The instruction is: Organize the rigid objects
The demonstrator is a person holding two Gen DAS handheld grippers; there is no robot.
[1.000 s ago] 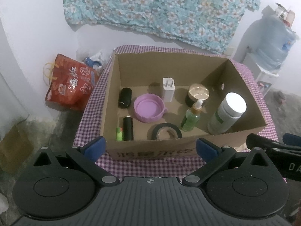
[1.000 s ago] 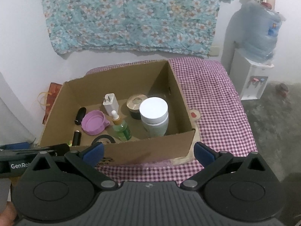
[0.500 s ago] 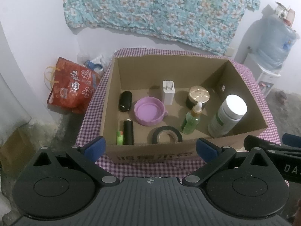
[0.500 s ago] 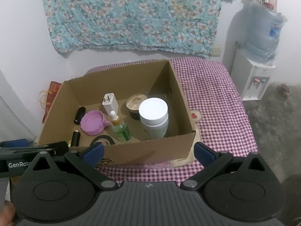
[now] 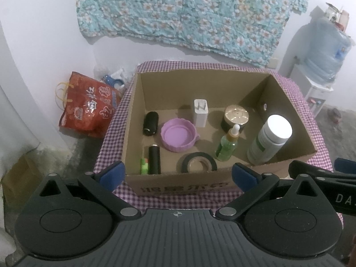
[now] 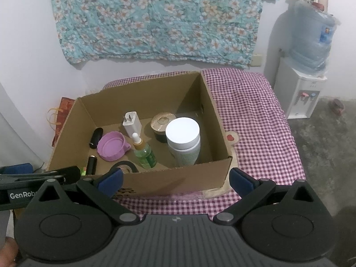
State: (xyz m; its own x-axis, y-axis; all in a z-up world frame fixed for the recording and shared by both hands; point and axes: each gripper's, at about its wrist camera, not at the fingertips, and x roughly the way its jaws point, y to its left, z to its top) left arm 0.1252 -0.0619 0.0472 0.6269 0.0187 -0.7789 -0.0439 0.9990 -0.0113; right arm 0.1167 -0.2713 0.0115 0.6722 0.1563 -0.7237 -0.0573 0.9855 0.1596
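left tool and right tool were both held with their blue-tipped fingers spread wide and nothing between them, side by side just short of the near wall of the cardboard box, which sat on the purple checked surface. all the rigid objects lay inside the box, ahead of the tools. nearest the left tool were a roll of black tape, a black cylinder and a small green item just beside it. beyond these sat a purple lid, a second black cylinder, a white charger standing upright, and a dark jar with a gold lid. toward the right tool stood a green dropper bottle and a white-capped bottle, just beside each other. a red bag lay on the floor off to the left, and a water dispenser stood far right.
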